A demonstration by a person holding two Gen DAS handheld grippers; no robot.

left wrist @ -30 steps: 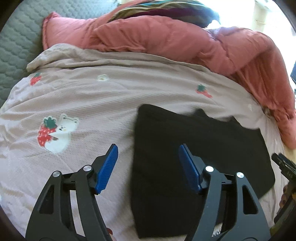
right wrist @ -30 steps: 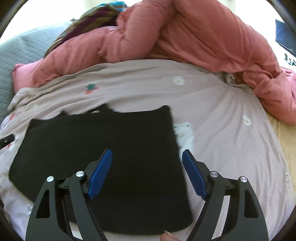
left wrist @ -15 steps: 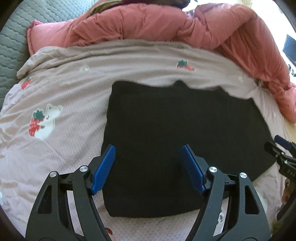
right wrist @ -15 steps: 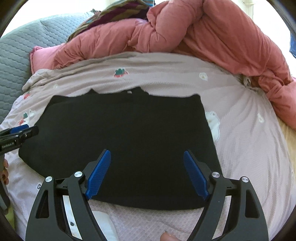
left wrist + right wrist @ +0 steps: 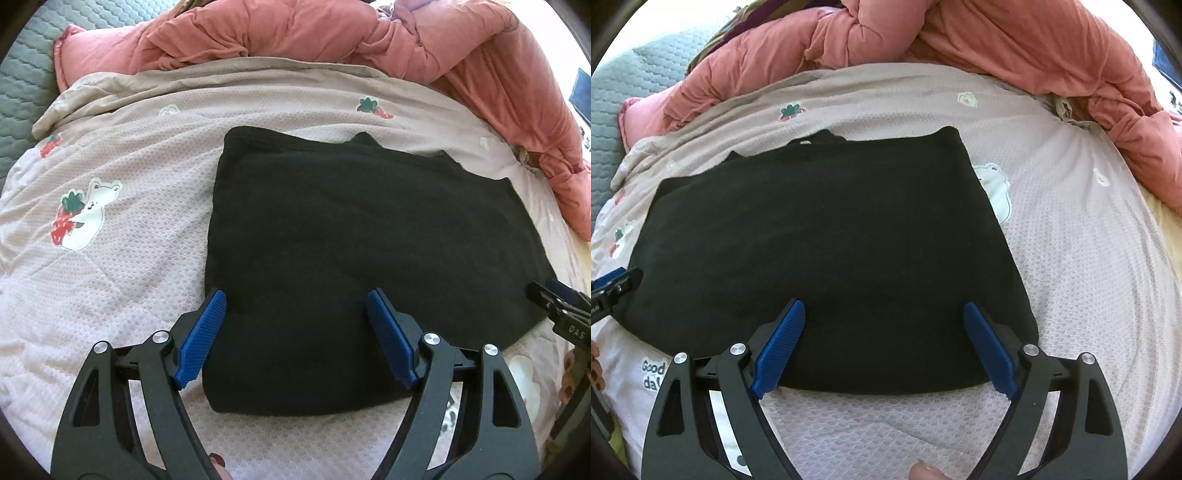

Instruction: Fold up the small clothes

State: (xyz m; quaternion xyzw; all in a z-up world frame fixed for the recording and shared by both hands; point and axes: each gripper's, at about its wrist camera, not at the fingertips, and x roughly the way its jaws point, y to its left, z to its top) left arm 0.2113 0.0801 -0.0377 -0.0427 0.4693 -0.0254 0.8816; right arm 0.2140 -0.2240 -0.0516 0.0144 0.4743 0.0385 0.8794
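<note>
One pale pink bedspread (image 5: pixel 122 280) with strawberry-bear prints carries a salmon quilt (image 5: pixel 332 33) at its far edge; a folded black garment (image 5: pixel 354 236) lies flat mid-spread. Left gripper (image 5: pixel 297 339) and right gripper (image 5: pixel 884 347) hover over its near edge, jaws wide, empty.

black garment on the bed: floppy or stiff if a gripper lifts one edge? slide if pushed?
Probably floppy: the black garment lies flat, following the curve of the pink quilt under it, so a lifted edge would likely drape and sag. Pushed, it would probably bunch rather than slide, since the quilt looks textured and soft. It looks like thick knit, so perhaps slightly heavy for its size.
</note>
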